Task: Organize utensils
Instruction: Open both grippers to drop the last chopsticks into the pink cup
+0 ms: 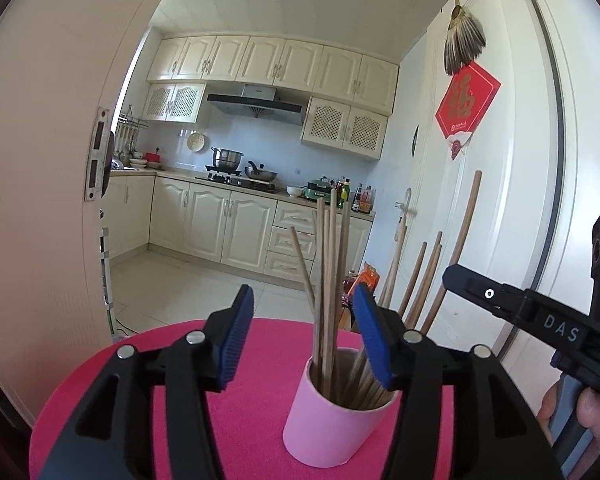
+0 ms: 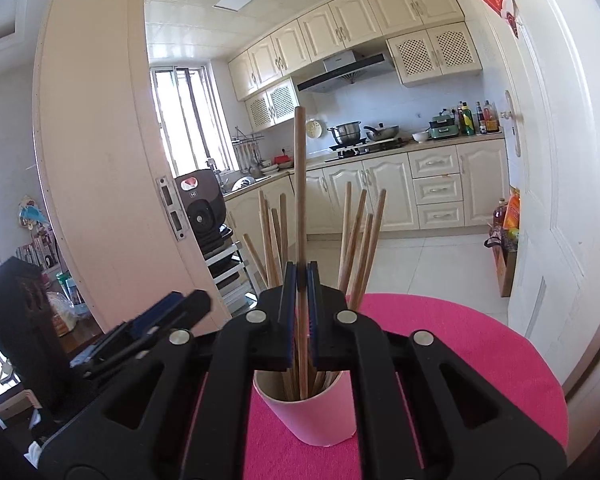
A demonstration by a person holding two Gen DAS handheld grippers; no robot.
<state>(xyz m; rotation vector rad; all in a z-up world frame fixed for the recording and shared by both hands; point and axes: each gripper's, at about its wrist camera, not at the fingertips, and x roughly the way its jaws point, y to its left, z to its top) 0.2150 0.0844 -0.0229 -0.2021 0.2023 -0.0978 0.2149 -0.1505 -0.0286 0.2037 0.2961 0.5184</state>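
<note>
A pale pink cup (image 1: 332,412) stands on the round pink table top (image 1: 240,420) with several wooden chopsticks (image 1: 328,264) upright in it. My left gripper (image 1: 306,338) is open just above the cup, its blue pads (image 1: 238,340) on either side of some of the sticks without pressing them. In the right wrist view my right gripper (image 2: 300,280) is shut on one long chopstick (image 2: 300,184), whose lower end reaches down into the cup (image 2: 312,420). The right gripper (image 1: 496,300) enters the left wrist view from the right. The left gripper (image 2: 168,312) shows at the left of the right wrist view.
The pink table top (image 2: 480,360) ends in a curved edge close behind the cup. A white door (image 1: 520,200) stands at the right with bags (image 2: 508,232) on the floor beside it. A door leaf (image 2: 100,160) and a shelf with an appliance (image 2: 202,204) are at the left.
</note>
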